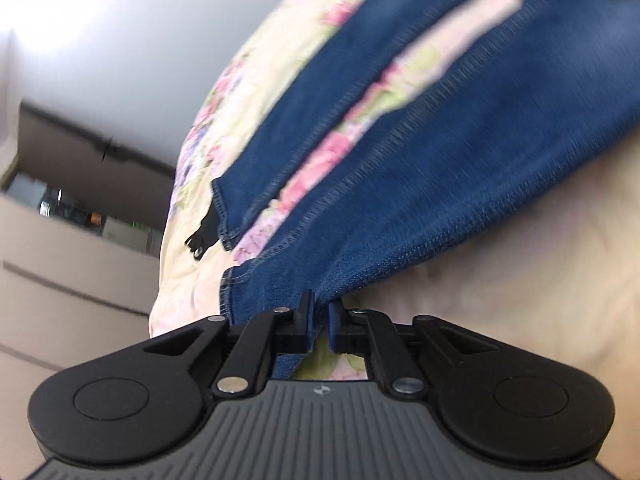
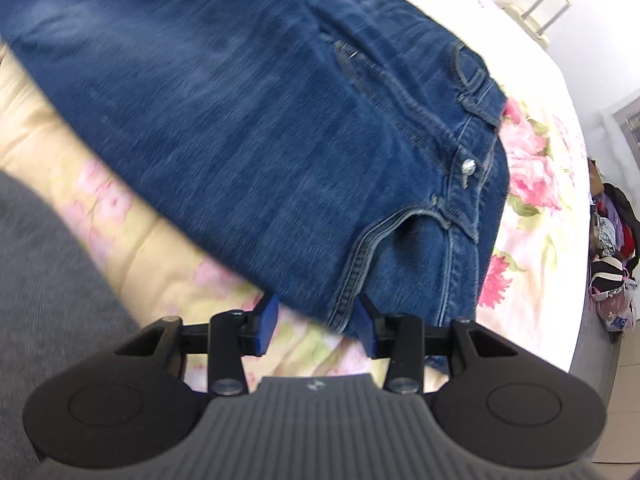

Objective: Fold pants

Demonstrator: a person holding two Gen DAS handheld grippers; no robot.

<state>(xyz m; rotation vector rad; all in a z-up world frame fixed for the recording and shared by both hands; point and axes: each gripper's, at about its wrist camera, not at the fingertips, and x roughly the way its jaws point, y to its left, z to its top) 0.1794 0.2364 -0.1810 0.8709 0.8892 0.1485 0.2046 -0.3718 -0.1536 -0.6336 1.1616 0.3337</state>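
Observation:
Blue jeans (image 2: 240,140) lie spread on a floral bedspread (image 2: 532,184), waistband and metal button (image 2: 468,167) toward the right. My right gripper (image 2: 316,326) hovers open at the near edge of the waist end. A stitched pocket seam lies between its blue pads (image 2: 267,322), and the left pad stands clear of the cloth. In the left wrist view both legs of the jeans (image 1: 400,180) stretch away up and to the right. My left gripper (image 1: 320,318) is shut on the near leg's hem, with denim pinched between the narrow jaws.
A small black strap piece (image 1: 200,240) lies on the bedspread (image 1: 248,80) by the far leg's hem. Pale drawers (image 1: 60,280) stand left of the bed. A grey fabric mass (image 2: 40,280) fills the lower left. A pile of clothes (image 2: 612,248) sits beyond the bed's right edge.

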